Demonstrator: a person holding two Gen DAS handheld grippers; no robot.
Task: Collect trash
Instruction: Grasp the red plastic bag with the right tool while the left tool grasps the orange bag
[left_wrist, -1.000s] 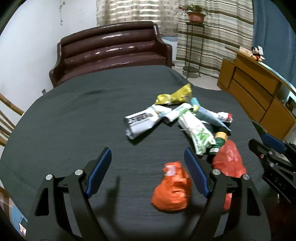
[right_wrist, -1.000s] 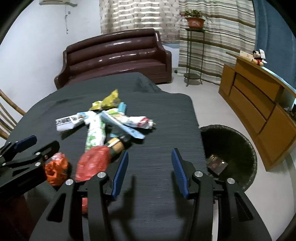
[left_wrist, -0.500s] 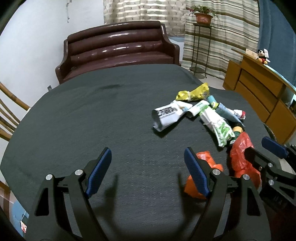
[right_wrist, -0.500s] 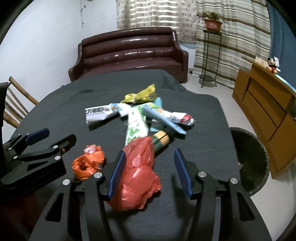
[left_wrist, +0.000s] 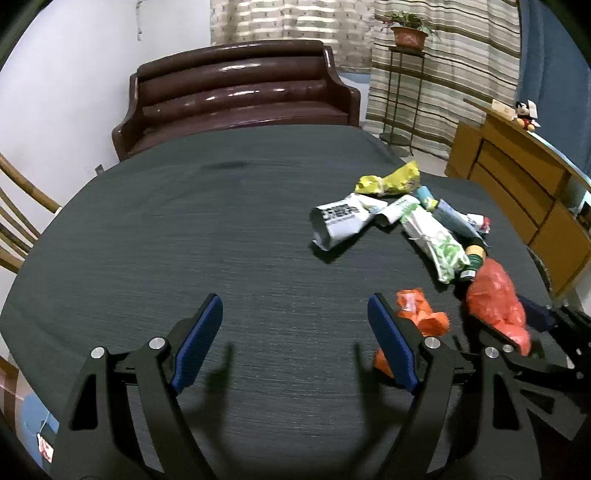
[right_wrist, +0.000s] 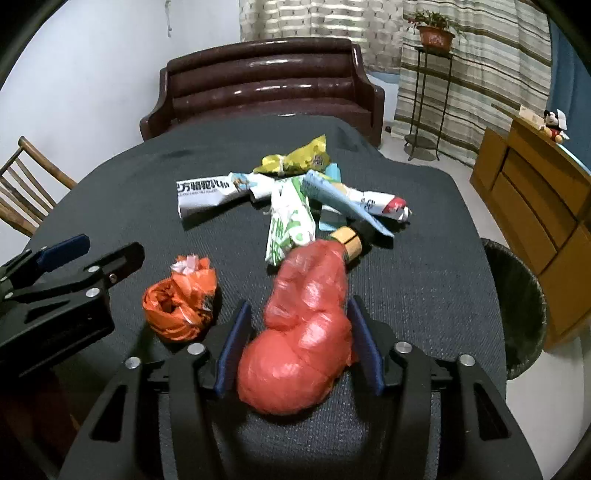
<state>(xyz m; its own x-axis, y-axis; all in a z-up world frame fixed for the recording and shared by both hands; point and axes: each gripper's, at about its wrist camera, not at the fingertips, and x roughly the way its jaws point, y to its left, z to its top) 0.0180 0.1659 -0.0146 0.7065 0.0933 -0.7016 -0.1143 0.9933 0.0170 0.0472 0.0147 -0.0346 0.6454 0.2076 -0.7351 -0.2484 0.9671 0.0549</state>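
on the dark tabletop lies a heap of wrappers, with a crumpled orange bag nearer the cameras. the red plastic bag sits between the blue pads of the right claw; its jaws have just been closing around the bag, and the pads look to touch its sides. the left claw hangs spread wide over bare cloth, nothing between its pads, the orange bag just beside its right finger. a dark bin stands on the floor off the tabletop's right edge.
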